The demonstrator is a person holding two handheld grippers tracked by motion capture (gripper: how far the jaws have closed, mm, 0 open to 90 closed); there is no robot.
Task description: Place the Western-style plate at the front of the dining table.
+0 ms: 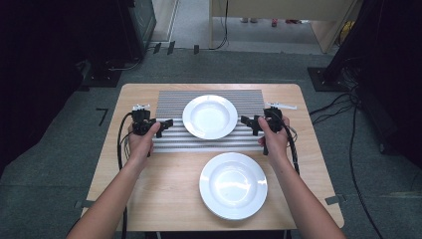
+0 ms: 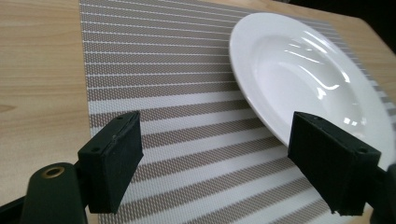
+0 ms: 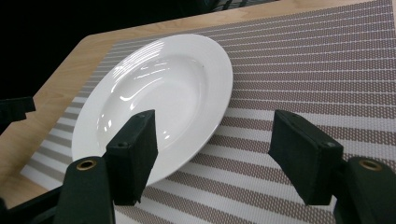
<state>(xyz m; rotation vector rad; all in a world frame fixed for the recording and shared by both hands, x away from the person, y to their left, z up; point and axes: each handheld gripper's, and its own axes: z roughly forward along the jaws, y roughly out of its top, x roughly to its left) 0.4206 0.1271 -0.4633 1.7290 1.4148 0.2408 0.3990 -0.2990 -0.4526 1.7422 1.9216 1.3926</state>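
Two white plates sit on the table: one plate [image 1: 209, 116] on the mat, the other plate [image 1: 233, 185] on bare wood nearer the person. There is one striped placemat [image 1: 169, 101] and one wooden table [image 1: 164, 189]. Two handheld grippers are out, the left gripper [image 1: 165, 123] and the right gripper [image 1: 247, 122], with two forearms reaching in.

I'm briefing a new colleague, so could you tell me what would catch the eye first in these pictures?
Two white plates stand out: one plate sits on the striped placemat at mid-table, the other plate on bare wood nearer the person. The left gripper and right gripper flank the far plate, jaws open, holding nothing.
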